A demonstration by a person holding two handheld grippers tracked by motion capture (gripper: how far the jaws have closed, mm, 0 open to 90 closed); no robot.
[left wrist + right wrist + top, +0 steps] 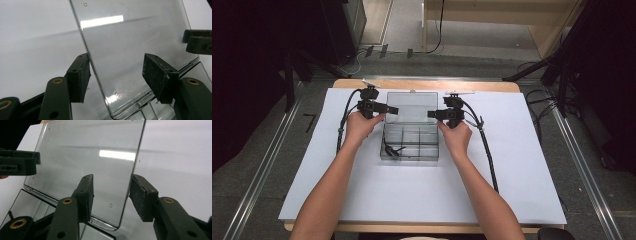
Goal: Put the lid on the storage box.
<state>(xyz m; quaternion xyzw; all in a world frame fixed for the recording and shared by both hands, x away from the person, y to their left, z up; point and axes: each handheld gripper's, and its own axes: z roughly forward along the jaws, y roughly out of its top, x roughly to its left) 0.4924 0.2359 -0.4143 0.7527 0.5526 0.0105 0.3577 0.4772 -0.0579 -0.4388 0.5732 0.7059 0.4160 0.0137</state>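
Note:
A clear plastic compartment box (410, 156) sits mid-table with its lid (412, 102) swung up and standing behind it. My left gripper (392, 109) reaches the lid's left side edge. In the left gripper view the gripper (117, 75) straddles that edge (96, 75), one pad (81, 77) close by it and the other pad (158, 77) well apart: open. My right gripper (432, 114) is at the lid's right edge. In the right gripper view the gripper (112, 195) straddles the edge (130, 187) with a gap: open. A small black item (393, 149) lies in a front-left compartment.
White paper (512, 165) covers the wooden table (432, 84). Cables (489, 160) trail from both grippers across the paper. The person's forearms (332, 185) come in from the near edge. Dark stands and floor rails surround the table.

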